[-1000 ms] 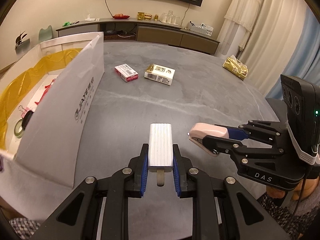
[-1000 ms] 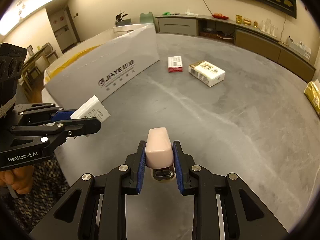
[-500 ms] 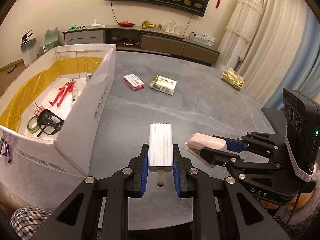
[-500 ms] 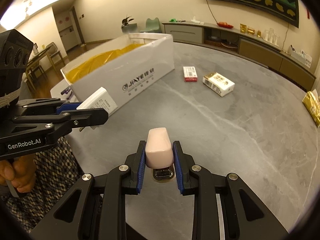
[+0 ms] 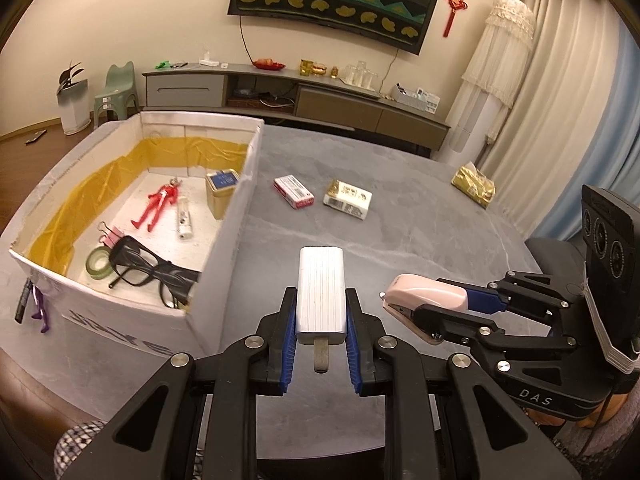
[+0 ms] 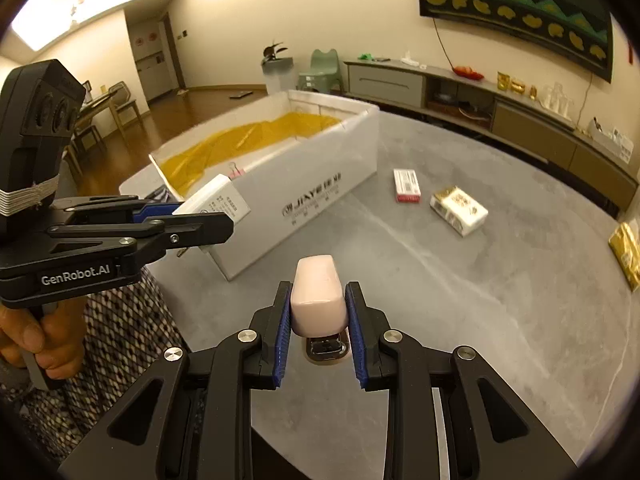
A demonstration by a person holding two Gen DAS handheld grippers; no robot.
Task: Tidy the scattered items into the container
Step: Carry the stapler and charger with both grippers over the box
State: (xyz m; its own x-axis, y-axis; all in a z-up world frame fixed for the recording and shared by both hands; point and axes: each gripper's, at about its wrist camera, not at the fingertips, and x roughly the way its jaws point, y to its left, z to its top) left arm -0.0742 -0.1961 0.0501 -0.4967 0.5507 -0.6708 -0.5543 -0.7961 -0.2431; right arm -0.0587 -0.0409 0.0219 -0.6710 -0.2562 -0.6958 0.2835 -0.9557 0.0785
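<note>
Left wrist view: left gripper (image 5: 321, 322) jaws clamp a white power bank (image 5: 321, 291); right gripper (image 5: 416, 312) jaws clamp a pink stapler (image 5: 426, 293), both above grey table (image 5: 420, 232). White box (image 5: 230, 216) holds glasses (image 5: 154, 266), tape roll (image 5: 97, 263), red figure (image 5: 156, 206), tin (image 5: 221, 192).

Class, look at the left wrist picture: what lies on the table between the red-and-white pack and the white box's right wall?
Nothing: in the left wrist view, only bare grey table separates the red-and-white pack from the white box wall.

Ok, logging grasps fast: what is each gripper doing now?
Left gripper: closed on the white power bank.
Right gripper: closed on the pink stapler.
</note>
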